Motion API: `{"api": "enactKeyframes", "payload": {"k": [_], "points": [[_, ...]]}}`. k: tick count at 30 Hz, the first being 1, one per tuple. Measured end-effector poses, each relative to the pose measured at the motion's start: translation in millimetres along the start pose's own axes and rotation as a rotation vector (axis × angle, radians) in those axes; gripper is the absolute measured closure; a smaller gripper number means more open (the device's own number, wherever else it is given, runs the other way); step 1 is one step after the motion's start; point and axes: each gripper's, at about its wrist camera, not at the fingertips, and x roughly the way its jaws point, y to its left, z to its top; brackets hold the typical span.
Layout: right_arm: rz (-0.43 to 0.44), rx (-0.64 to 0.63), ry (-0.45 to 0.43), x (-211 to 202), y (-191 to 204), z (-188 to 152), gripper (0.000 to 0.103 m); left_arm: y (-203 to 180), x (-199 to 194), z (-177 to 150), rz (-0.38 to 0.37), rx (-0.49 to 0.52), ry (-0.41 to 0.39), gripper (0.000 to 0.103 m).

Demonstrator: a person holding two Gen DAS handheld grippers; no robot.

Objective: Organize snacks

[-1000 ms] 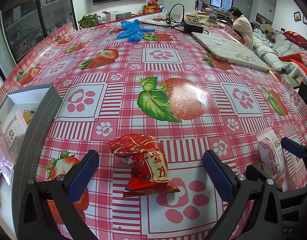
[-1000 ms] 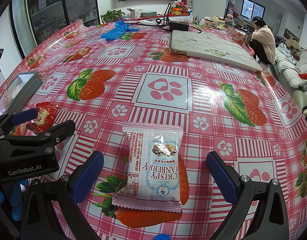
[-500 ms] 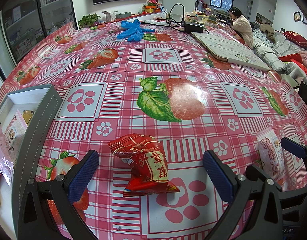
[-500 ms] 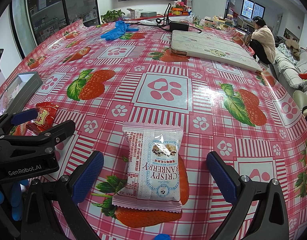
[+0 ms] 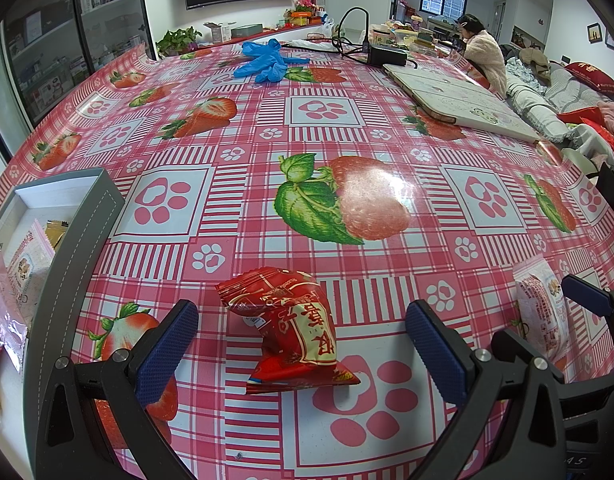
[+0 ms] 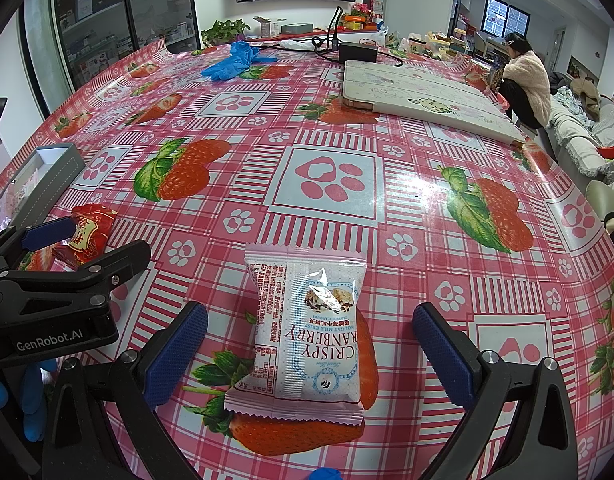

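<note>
A red snack packet (image 5: 291, 326) lies on the strawberry tablecloth between the wide-apart fingers of my left gripper (image 5: 303, 350), which is open and not touching it. In the right wrist view a pink-and-white cranberry crisp packet (image 6: 307, 332) lies between the blue pads of my right gripper (image 6: 309, 350), also open around it. The same pink packet (image 5: 541, 306) shows at the right of the left wrist view. The red packet (image 6: 87, 234) shows at the left of the right wrist view, behind the left gripper's fingertips (image 6: 47, 234). A grey box (image 5: 73, 240) at the left holds several snack packets.
A white folded board (image 6: 419, 96) lies at the far right of the table, with a black adapter and cables (image 6: 357, 53) behind it. Blue gloves (image 5: 265, 62) lie at the far middle. A person (image 6: 525, 80) sits beyond the table's far right edge.
</note>
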Motion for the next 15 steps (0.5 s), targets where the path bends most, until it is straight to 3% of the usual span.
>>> {"api": "enactKeyframes", "payload": {"k": [13,15], "points": [[0.002,-0.002,0.033,1.2,-0.7,4.1,0.000,0.8,-0.6,-0.5,0.017,-0.022,0.006,0.001],[0.011,-0.004,0.068,2.9,-2.1,8.8,0.002,-0.4,-2.5,-1.2,0.015,-0.017,0.010,0.008]]}}
